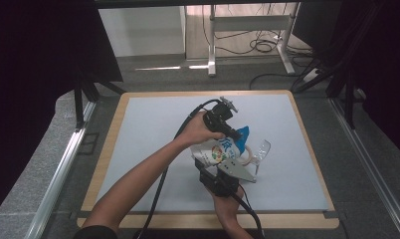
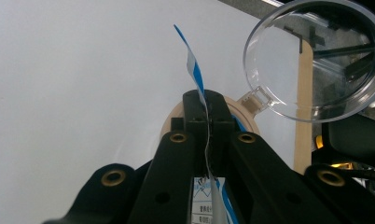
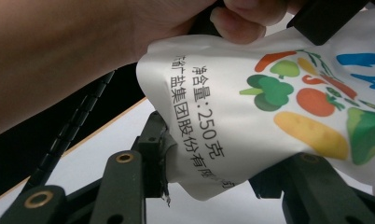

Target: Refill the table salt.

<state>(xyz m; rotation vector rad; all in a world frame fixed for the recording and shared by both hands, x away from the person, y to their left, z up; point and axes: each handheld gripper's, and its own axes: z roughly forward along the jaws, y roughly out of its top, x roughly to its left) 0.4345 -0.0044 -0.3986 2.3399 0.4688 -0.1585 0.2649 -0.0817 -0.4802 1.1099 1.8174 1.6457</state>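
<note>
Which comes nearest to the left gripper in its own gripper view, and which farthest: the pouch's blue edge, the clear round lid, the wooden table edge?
1. Pouch's blue edge: pinched between the shut jaws of the left gripper, rising straight ahead.
2. Clear round lid: upper right, hinged to the container just past the jaws.
3. Wooden table edge: right, behind the lid.

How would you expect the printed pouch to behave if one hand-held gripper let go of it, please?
The pouch looks soft: its wall creases where the right hand-held gripper clamps it, so it would likely sag. Its thin top edge, pinched flat by the left hand-held gripper, probably bends easily. The glossy film may be slippery.
</note>
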